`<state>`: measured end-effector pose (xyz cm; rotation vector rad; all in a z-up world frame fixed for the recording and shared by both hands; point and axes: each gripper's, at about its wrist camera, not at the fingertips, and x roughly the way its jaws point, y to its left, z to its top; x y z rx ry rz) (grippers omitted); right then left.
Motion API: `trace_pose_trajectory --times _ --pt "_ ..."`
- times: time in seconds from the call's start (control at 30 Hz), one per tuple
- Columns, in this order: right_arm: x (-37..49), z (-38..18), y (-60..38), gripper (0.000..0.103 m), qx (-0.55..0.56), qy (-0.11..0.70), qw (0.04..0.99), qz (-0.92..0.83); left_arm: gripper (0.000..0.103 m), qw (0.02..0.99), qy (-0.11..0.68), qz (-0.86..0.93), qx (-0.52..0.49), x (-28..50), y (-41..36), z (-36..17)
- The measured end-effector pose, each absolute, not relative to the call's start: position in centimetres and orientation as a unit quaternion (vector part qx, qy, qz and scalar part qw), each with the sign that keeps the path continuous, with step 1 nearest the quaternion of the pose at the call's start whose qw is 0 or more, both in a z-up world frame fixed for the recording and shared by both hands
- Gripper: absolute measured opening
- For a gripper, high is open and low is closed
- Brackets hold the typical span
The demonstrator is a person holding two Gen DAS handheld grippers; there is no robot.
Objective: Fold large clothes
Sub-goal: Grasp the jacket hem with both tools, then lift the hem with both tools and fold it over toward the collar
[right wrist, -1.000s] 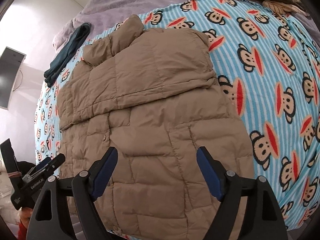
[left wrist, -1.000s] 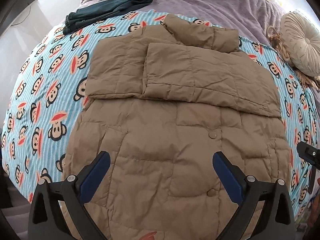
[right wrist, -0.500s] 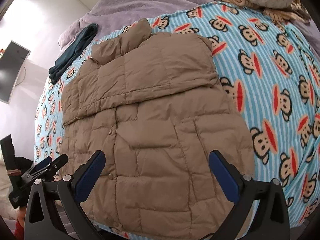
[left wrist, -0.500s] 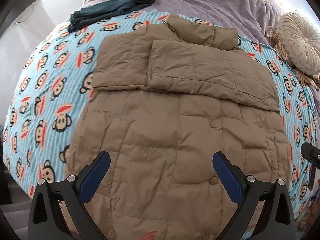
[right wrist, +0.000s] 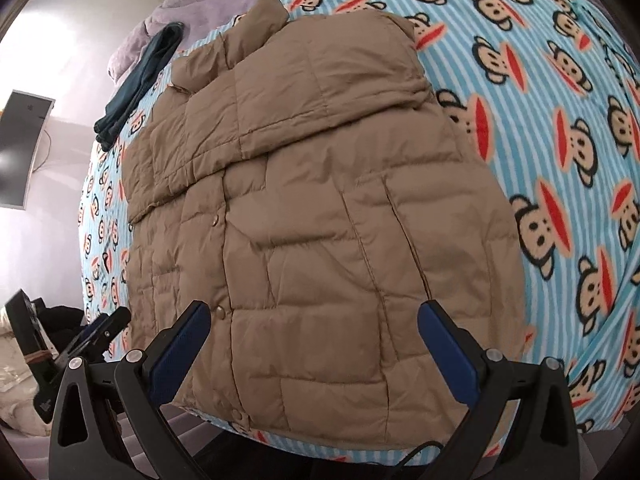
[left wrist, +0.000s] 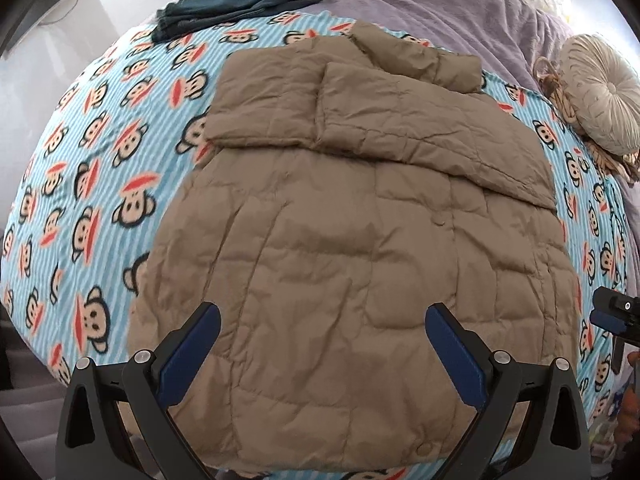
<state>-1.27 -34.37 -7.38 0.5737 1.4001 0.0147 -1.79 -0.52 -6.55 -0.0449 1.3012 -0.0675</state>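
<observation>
Tan quilted puffer jacket (left wrist: 360, 264) lies flat on the monkey-print blanket (left wrist: 92, 168), sleeves folded across its chest. It looks light, soft and slippery; the hem corners seem best to pinch. Left gripper (left wrist: 320, 344) and right gripper (right wrist: 312, 340) hover spread wide, empty.

Blue-striped fleece blanket with monkey-face print (left wrist: 100, 168) spreads ahead of and to both sides of the claw. Folded dark teal cloth (left wrist: 240, 4) lies far ahead-left, at the blanket's edge. Lavender plush bedspread (left wrist: 440, 4) beyond it. Round cream pleated cushion (left wrist: 604, 96) far ahead-right. Grey flat screen (right wrist: 22, 148) on the wall, far left.
</observation>
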Motion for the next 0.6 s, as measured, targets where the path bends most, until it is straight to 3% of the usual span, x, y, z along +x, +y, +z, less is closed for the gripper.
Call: trace_pose_trajectory --times 0.27,0.6 --pt "-2.6 -9.5 -35.3 0.103 0.324 0.644 0.693 0.014 0.102 0.782 0.618 0.014 -0.086 -4.6 7.8 -7.1" --pt "-9.3 -10.9 -37.8 0.103 0.439 0.617 0.653 -0.013 0.102 0.709 0.66 0.018 -0.247 -9.6 17.4 -10.9"
